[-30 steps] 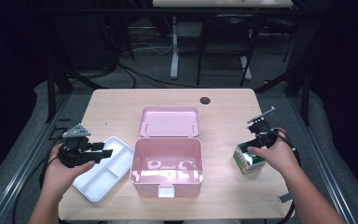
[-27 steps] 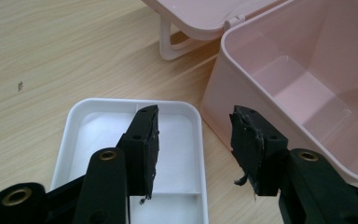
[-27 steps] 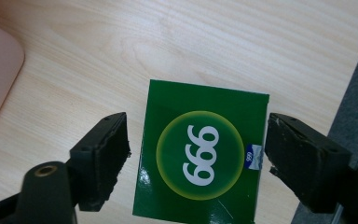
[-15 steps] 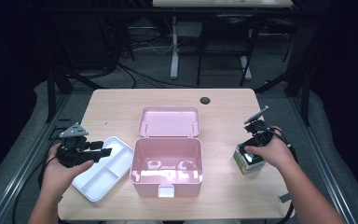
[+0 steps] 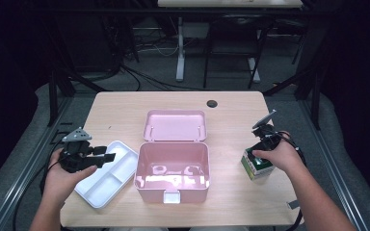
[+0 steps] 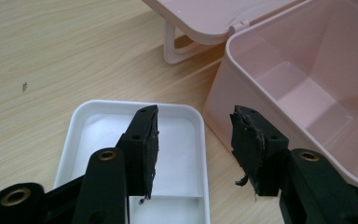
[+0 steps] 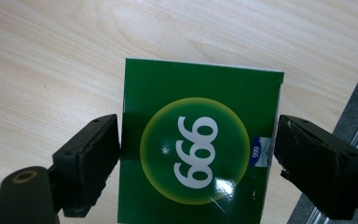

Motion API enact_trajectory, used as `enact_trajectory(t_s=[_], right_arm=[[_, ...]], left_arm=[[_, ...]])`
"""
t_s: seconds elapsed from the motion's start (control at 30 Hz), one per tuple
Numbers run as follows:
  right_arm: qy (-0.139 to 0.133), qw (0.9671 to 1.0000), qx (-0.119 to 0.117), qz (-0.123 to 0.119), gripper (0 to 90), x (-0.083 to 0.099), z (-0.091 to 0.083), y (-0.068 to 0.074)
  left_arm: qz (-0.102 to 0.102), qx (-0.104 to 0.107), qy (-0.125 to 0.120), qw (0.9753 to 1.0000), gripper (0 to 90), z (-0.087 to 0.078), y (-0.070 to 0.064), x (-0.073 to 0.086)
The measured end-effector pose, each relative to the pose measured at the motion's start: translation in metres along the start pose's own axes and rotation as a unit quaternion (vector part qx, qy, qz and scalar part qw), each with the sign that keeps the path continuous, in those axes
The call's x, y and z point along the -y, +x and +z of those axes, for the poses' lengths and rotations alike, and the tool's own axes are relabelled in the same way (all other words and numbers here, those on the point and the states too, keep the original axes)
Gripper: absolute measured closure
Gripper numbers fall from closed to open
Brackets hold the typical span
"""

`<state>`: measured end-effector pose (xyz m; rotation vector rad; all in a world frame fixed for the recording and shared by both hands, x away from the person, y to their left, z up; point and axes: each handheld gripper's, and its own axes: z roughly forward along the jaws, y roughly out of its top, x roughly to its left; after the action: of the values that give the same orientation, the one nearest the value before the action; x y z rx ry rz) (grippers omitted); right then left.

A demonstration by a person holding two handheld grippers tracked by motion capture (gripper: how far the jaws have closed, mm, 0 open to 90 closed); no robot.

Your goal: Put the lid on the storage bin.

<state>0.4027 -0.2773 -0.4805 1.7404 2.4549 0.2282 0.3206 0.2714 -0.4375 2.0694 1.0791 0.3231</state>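
right tongs [image 5: 265, 137]: coming down over the green box [image 5: 256, 166] since a second ago, hand now lying over the box top in the high view; jaws spread either side of it.
right tongs, own view [image 7: 196, 154]: straddling the green box [image 7: 200, 144]; left pad touching or nearly touching the box edge, right pad just beside the other edge with a thin gap; not clamped yet.
green box: standing on the counter [image 5: 231, 110] near its right edge, well apart from the pink case [image 5: 172, 171]; same spot as half a second ago, not lifted.
meaning for task: judging as pre-grasp, closing on the box being the next step; likely headed for the open case.
left tongs [image 5: 107, 156]: hovering over the white tray [image 5: 103, 185], barely shifting from earlier pictures; jaws apart, holding nothing.
left tongs, own view [image 6: 193, 140]: gaping over the white tray [image 6: 98, 135] corner, pink case [image 6: 307, 70] wall just beyond the right jaw.
pink case: sitting open mid-counter, lid [image 5: 175, 125] lying back flat behind it, nothing inside.
high view giving: overall layout, box-to-case gap; pads hidden under the hand.
right gripper view giving: pad-to-box contact, white "999" print on a yellow-green circle upside down, small blue label by the right edge.
left gripper view giving: tray divider, case handle [image 6: 177, 42] under the lid hinge, worn frayed pads.
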Motion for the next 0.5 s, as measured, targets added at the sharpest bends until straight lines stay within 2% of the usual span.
enact_trajectory(t_s=[0.1, 0.33, 0.5], right_arm=[[0.007, 1.0000, -0.004, -0.003, 12.6, 0.0003, 0.0015, -0.0015], [0.006, 1.0000, -0.008, 0.001, 12.0, 0.0011, 0.0061, -0.0027], [0.020, 0.9997, -0.015, 0.005, 12.3, 0.0018, 0.0056, -0.0039]], left_arm=[[0.002, 0.001, 0.002, 1.0000, 51.7, 0.0008, -0.0001, 0.0001], [0.001, 0.001, 0.003, 1.0000, 51.6, 0.0015, -0.0005, 0.0000], [0.002, 0.002, 0.004, 1.0000, 51.6, 0.0020, -0.0006, 0.0000]])
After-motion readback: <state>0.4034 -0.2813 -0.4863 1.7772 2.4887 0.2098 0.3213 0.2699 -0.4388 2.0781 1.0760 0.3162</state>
